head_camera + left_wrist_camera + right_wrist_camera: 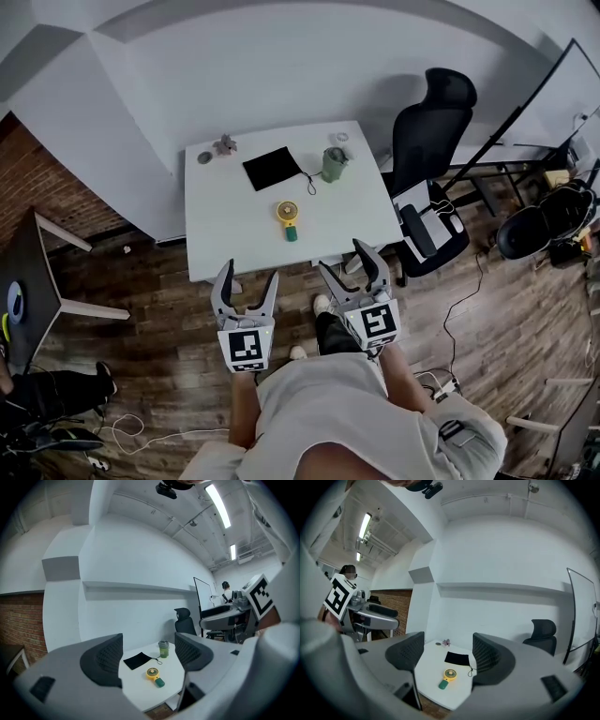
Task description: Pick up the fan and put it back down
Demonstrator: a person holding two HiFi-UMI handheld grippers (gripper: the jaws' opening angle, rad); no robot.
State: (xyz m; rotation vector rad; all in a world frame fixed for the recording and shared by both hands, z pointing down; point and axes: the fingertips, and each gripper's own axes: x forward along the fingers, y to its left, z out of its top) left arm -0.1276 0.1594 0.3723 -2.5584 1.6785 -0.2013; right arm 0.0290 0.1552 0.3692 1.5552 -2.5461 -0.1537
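A white table (234,239) stands on a wood floor against a pale wall, with a black office chair (427,141) at its right end. The fan (288,217), yellow-headed with a green handle, lies flat near the middle of the tabletop. A black pouch (272,168) and a green cup (334,164) sit behind it. The left gripper (248,274) and right gripper (344,260) hover over the floor just short of the table's near edge. Both have their jaws spread apart with nothing in them. The fan lies ahead of them, roughly between the two and well apart from both.
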